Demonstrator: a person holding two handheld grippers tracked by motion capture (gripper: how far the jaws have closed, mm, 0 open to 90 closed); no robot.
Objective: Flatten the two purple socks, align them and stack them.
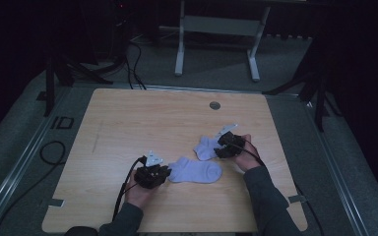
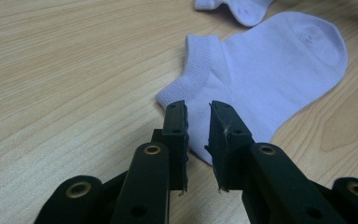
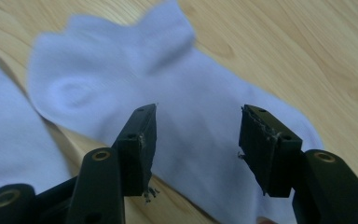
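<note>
Right gripper view: sock (image 3: 205, 140) blurred, cropped

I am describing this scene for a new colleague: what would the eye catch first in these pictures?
First, two pale lilac ankle socks on the wooden table: the nearer sock lies flat near the middle, and the farther sock just behind it to the right. A hand-held gripper attends each one: the left gripper hovers with a narrow gap at the nearer sock's cuff, and the right gripper stands open over the farther sock.
</note>
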